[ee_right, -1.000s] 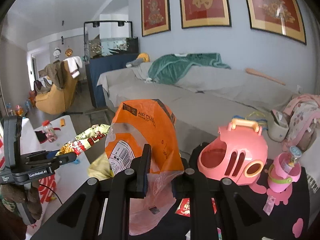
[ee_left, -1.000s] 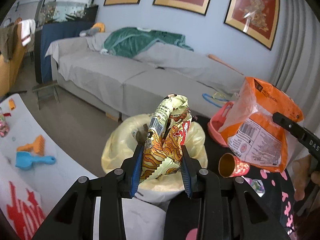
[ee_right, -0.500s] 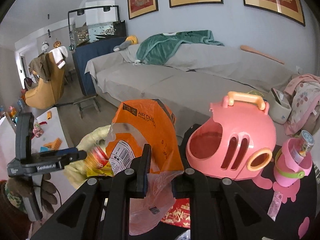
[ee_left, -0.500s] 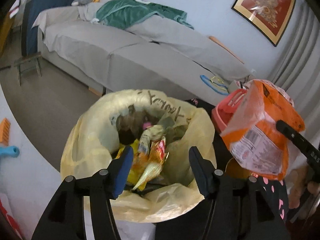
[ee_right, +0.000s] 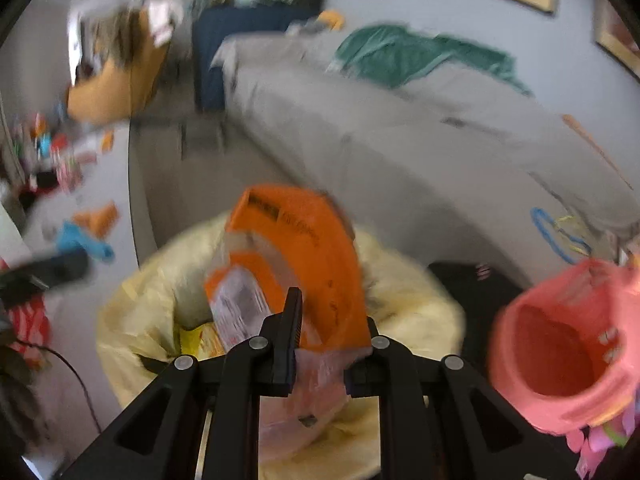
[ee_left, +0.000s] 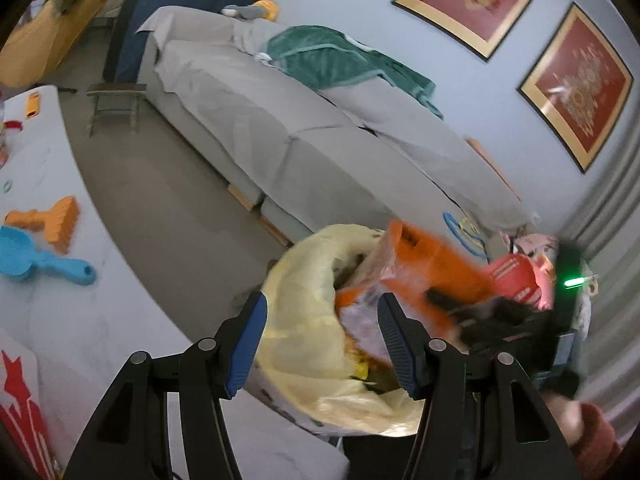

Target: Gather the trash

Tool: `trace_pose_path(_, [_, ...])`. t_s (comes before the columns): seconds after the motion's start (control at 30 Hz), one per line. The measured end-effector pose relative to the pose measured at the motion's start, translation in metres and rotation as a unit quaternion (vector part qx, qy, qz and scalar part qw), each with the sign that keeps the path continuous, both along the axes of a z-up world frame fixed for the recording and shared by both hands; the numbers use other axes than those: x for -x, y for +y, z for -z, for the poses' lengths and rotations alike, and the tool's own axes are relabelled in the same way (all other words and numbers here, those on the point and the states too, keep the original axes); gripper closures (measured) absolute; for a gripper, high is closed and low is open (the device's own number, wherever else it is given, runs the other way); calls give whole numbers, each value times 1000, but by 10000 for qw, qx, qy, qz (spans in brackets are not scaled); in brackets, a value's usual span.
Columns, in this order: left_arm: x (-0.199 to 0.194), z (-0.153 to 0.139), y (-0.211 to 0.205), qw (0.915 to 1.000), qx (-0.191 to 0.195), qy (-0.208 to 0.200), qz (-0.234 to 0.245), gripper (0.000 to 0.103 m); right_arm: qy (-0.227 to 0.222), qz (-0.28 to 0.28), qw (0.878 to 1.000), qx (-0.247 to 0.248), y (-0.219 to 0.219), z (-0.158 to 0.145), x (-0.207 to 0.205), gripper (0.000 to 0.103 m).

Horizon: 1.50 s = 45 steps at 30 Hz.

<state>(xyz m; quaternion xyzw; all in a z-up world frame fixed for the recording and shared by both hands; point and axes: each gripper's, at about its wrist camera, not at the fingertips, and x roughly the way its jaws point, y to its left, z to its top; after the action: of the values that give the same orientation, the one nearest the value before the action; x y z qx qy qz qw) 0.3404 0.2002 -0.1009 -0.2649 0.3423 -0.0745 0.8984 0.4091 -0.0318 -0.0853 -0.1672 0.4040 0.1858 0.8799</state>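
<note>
A bin lined with a yellow bag (ee_left: 304, 320) stands at the table's edge; it also shows in the right wrist view (ee_right: 412, 300). My left gripper (ee_left: 322, 340) is open and empty, its blue pads either side of the bag's near rim. My right gripper (ee_right: 324, 324) is shut on an orange and clear plastic bag (ee_right: 304, 248) and holds it over the bin's mouth. The same orange bag (ee_left: 424, 264) shows blurred in the left wrist view, with the right gripper behind it. A yellow snack wrapper (ee_right: 196, 340) lies inside the bin.
A pink toy case (ee_right: 560, 352) stands right of the bin on a dark cloth. A white table (ee_left: 44, 208) at left holds a blue scoop (ee_left: 36, 260) and an orange toy (ee_left: 52, 220). A grey sofa (ee_left: 320, 136) runs behind.
My left gripper opened and the snack wrapper dropped into the bin. My right gripper swung left with the orange bag, from beside the pink case to over the bin.
</note>
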Motion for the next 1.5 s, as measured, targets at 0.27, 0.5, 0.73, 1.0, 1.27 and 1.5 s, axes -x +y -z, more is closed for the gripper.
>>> trace_pose_path(0.27, [9,10,15,9999,124,33,-84,44,1750,-418,9820,571,33,79,-20,88])
trace_pose_path(0.5, [12,9,10,9999,140,40,-51,44,1537,-353,9875,66,12,53,-6,72])
trace_pose_path(0.73, [20,-3,-4,10000,45,-50,0,44,947,-274,9941,-459,-21,13,21,59])
trace_pose_path(1.0, [32,-22,-27,9997,-154,-150,74,44,289,-114,9961,-825,-54,-31,45,49])
trace_pose_path(1.27, [37,-32,-72,9977,-360,-198,539,44,-66,114,9922,-1241,-102,-61,76,49])
trace_pose_path(1.5, [39,-28,-158,9860,-337,-168,1622,44,-480,826,9873,-1268,-195,-75,125,49])
